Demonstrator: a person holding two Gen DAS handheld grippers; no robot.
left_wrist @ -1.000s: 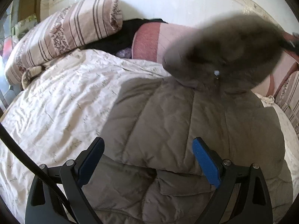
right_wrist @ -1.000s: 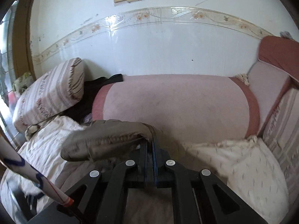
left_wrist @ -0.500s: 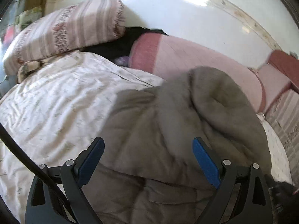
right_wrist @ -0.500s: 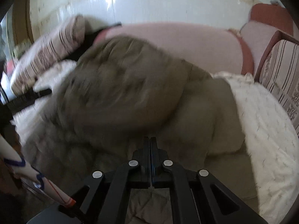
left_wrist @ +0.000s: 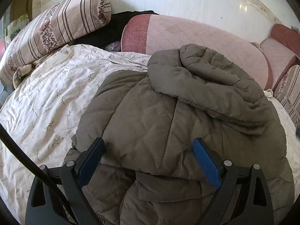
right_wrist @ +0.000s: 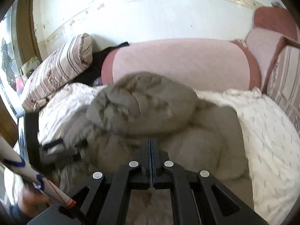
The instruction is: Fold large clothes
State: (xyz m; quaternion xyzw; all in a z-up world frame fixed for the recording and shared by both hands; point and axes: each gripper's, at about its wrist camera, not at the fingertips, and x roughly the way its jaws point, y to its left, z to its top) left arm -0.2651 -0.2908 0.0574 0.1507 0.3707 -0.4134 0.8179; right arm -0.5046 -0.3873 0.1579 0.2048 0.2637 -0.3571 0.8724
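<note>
A grey-brown padded jacket (left_wrist: 168, 127) is lying on the floral bedsheet (left_wrist: 46, 97), near the pink bolster (left_wrist: 196, 37) at the far side. One sleeve or hood portion is lying folded over its far part, so folding seems partly done; tidying and further folds are likely remaining. The left hand-held gripper (left_wrist: 148, 159) is hovering wide open over the near hem, gripping nothing. The right hand-held gripper (right_wrist: 151, 150) is pressing fully closed, apparently empty. Open sheet is lying left and right.
</note>
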